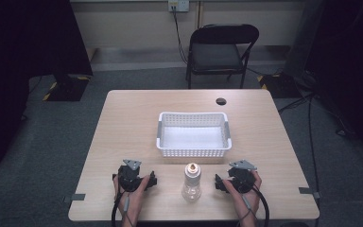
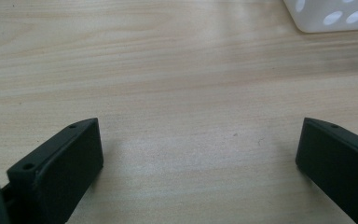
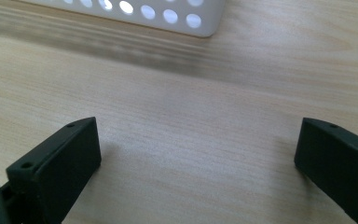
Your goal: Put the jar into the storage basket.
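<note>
A clear plastic bottle (image 1: 192, 183) stands upright near the front edge of the wooden table (image 1: 127, 123), its top pale orange. Behind it, at the table's middle, sits an empty white perforated basket (image 1: 193, 135). My left gripper (image 1: 139, 177) rests on the table to the left of the bottle, held in a hand. My right gripper (image 1: 228, 179) rests to the bottle's right. In the left gripper view the left gripper (image 2: 199, 128) is open over bare wood, with a basket corner (image 2: 328, 16) at top right. In the right gripper view the right gripper (image 3: 198, 126) is open too, the basket wall (image 3: 168, 16) ahead.
A round cable hole (image 1: 221, 101) lies in the table's far right part. A black folding chair (image 1: 222, 49) stands behind the table. Dark stands and cables sit on the grey floor at both sides.
</note>
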A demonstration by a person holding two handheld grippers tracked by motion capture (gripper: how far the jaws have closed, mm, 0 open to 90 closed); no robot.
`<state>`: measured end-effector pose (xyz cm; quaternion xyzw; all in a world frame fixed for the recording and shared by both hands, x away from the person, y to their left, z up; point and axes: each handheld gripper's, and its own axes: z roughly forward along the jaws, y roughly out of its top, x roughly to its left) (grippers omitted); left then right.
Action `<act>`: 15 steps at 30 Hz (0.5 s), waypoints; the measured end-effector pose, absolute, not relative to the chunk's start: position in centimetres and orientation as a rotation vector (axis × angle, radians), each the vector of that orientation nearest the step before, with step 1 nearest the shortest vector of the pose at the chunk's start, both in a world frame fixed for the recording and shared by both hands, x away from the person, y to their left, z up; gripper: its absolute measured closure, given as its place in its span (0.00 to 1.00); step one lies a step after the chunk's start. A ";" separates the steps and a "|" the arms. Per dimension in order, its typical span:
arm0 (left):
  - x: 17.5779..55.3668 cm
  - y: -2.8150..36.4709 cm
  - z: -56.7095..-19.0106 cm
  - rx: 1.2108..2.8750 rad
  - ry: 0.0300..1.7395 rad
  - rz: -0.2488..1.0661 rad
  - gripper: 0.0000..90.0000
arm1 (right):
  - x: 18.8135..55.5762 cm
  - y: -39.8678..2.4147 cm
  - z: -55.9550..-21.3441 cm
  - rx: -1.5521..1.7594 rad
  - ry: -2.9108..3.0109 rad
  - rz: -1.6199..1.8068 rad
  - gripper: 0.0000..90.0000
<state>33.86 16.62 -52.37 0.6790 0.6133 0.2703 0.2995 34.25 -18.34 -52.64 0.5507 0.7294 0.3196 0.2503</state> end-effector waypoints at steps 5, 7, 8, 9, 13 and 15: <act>33.9 16.6 -52.4 1.803 1.628 0.720 0.00 | 34.2 -18.3 -52.6 1.500 1.986 0.869 0.00; 33.9 16.6 -52.4 1.803 1.628 0.720 0.00 | 34.2 -18.3 -52.6 1.500 1.986 0.869 0.00; 33.9 16.6 -52.4 1.803 1.628 0.720 0.00 | 34.2 -18.3 -52.6 1.499 1.986 0.869 0.00; 33.9 16.6 -52.4 1.803 1.628 0.720 0.00 | 34.3 -18.3 -52.6 1.499 1.987 0.869 0.00; 33.9 16.6 -52.4 1.803 1.628 0.720 0.00 | 34.3 -18.5 -52.6 1.481 2.007 0.873 0.00; 33.9 16.6 -52.4 1.803 1.628 0.721 0.00 | 34.3 -18.5 -52.6 1.471 2.011 0.876 0.00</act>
